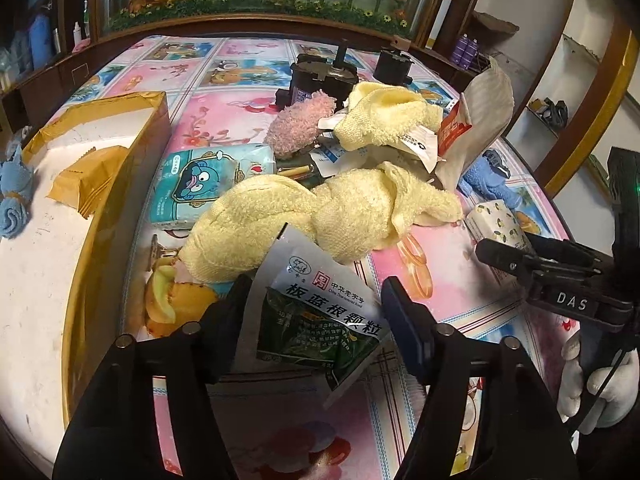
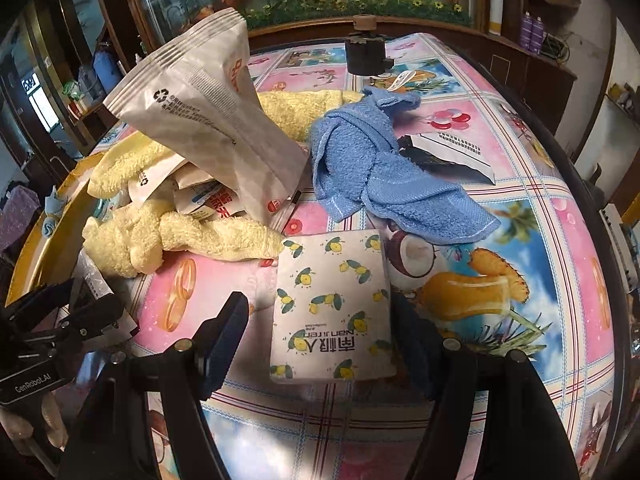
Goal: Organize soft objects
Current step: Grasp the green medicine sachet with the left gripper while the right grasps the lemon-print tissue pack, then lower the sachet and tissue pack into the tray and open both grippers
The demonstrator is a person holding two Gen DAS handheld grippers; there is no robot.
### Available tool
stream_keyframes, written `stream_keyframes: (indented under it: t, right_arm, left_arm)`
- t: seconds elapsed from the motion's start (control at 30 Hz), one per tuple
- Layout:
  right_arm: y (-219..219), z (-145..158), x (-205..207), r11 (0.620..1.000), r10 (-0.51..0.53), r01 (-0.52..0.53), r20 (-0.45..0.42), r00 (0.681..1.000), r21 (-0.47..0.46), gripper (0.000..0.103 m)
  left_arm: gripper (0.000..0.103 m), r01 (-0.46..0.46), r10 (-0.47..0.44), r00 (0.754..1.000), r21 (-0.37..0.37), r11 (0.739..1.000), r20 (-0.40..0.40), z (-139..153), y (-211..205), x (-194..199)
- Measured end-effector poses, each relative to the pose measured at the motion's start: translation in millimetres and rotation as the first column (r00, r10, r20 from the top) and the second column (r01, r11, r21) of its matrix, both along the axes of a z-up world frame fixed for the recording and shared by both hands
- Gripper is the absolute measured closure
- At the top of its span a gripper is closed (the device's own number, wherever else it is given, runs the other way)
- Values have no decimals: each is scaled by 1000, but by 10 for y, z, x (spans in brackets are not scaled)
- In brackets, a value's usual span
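both grippers low over the pile, nothing soft picked up yet

the yellow towel (image 1: 320, 216) lies knotted in the middle of the table (image 1: 224, 116), with a second yellow cloth (image 1: 384, 116) behind it and a pink fuzzy piece (image 1: 300, 124) beside that. a blue towel (image 2: 384, 172) sprawls further right, and the lemon tissue pack (image 2: 332, 308) sits flat just in front of it. a tray (image 1: 100, 240) at the left edge already carries a small blue cloth (image 1: 14, 200).

risks: the sachet (image 1: 320, 312) lies over the yellow towel's near end, so a grab there would likely take the foil packet instead, or drag both. the tall white bag (image 2: 212, 120) leans on the pile and could topple if a towel under it is pulled. the tissue pack looks wide for the jaws; a pinch off centre may let it slide out.

the left gripper (image 1: 316, 304) stands part open, its jaws either side of the sachet; i can't tell if the pads touch it. the right gripper (image 2: 324, 328) is released, jaws straddling the tissue pack with a clear gap on the left side.
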State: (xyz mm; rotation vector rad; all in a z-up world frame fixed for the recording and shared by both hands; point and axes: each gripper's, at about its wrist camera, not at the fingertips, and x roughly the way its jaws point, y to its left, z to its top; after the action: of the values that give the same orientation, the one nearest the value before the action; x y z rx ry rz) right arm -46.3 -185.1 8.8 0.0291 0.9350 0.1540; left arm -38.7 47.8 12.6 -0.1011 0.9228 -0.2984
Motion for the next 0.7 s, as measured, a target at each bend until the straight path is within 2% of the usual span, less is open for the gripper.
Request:
stream_keyframes:
  t: [0.03,0.1,0.13,0.17,0.33,0.43,0.6,0.7]
  right_arm:
    - [21,-8,-13,1000,1,-1,2,1000,-18,32]
    - [65,-5,-57,999,2,-2,8,1000,-43,36]
    - [64,0,-65,999,4,-4,12,1000,-52,49]
    - [60,4,-74,999,8,-8,8,1000,-46,51]
    - [25,29,-155,1000,17,-17,2,1000,18,51]
    - [-15,77,-264,998,19,-19,6,1000,65,51]
    - [20,297,-429,993,38,-43,44,998,106,51]
    - [173,479,-475,986,85,-94,72,994,135,51]
  left_arm:
    - [58,9,-9,1000,-24,1000,7,24,20,-20]
    - [60,13,-13,1000,-25,1000,8,43,22,-58]
    - [64,16,-16,1000,-29,999,12,58,26,-74]
    - [64,23,-23,1000,-35,999,13,71,28,-95]
    - [67,50,-48,999,-57,997,25,129,39,-250]
    - [67,56,-52,998,-116,992,37,232,120,-381]
    - [67,36,-18,996,-213,976,86,581,467,-619]
    - [67,0,29,991,-223,975,127,818,761,-702]
